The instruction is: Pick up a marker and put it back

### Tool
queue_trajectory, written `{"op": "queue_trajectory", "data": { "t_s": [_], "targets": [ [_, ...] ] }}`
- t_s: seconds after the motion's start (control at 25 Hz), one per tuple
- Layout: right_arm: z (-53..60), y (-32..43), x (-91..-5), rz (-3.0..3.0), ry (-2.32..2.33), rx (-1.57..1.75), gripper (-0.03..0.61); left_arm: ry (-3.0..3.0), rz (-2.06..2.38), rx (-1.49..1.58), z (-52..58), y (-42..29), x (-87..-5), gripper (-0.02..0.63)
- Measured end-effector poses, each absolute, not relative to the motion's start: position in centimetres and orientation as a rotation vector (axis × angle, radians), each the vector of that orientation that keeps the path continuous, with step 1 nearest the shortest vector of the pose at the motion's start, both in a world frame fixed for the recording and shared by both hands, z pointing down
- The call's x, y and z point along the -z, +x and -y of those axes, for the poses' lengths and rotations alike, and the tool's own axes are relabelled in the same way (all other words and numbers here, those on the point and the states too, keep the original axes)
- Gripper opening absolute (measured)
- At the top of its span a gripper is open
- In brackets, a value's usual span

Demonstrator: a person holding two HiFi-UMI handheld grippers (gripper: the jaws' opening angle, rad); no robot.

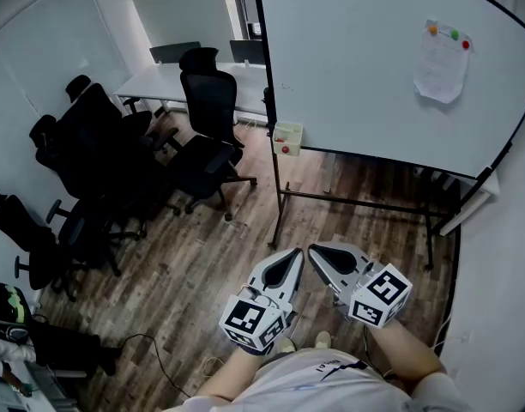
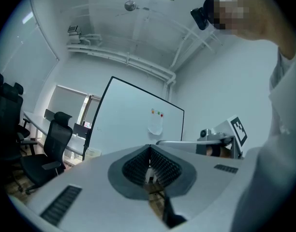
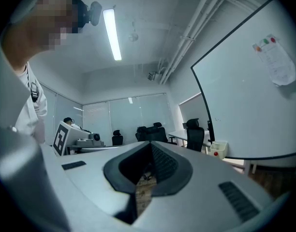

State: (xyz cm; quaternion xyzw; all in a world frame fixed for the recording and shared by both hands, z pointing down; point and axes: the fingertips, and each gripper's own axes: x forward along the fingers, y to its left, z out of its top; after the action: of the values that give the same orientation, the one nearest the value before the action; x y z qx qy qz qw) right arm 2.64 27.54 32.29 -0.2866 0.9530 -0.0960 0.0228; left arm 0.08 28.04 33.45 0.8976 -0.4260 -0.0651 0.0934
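Box contents: red items in the box (image 1: 287,137), far beyond the fingers (image 1: 267,275) of the left gripper (image 1: 294,252), too small to identify.
Paper: print on the sheet (image 1: 443,63), beyond and right of the fingers, unreadable.
Forearms (image 1: 398,340): behind the fingers, cut by the bottom edge.

We look down on a floor (image 1: 202,264) where a whiteboard (image 1: 374,67) stands ahead and to our right. A sheet of paper (image 1: 443,63) hangs on the board's upper right part. A small box (image 1: 287,137) sits at its lower left corner, beside the stand's post. Behind the board's left edge lies a desk (image 1: 159,80), with one chair (image 1: 209,131) before it. More chairs (image 1: 82,170) crowd along the left wall. Close before us, the left gripper (image 1: 294,253) and the right gripper (image 1: 315,250) sit side by side.
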Motion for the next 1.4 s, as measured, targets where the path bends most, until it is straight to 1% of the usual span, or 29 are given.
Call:
{"op": "queue_trajectory", "data": {
  "t_s": [0.36,0.68,0.96,1.08,1.4],
  "targets": [
    [-26.7,-2.1,-32.8,-2.958,-0.907,0.279,0.014,2.683,1.301,0.167,-27.4,-5.0,-34.3,0.011],
    [-25.1,-4.0,-32.1,-2.953,-0.901,0.251,0.014,2.692,1.317,0.198,-25.4,-8.2,-32.5,0.011],
    [-20.5,-4.0,-33.4,-2.970,-0.854,0.285,0.014,2.664,1.314,0.167,-21.3,-7.4,-34.2,0.011],
    [-17.0,-3.7,-34.1,-2.953,-0.827,0.331,0.014,2.641,1.343,0.151,-18.0,-7.2,-34.9,0.012],
    [-6.2,-1.4,-34.8,-2.992,-0.765,0.330,0.014,2.584,1.420,0.121,-7.5,-5.1,-35.0,0.011]
  ]
}}
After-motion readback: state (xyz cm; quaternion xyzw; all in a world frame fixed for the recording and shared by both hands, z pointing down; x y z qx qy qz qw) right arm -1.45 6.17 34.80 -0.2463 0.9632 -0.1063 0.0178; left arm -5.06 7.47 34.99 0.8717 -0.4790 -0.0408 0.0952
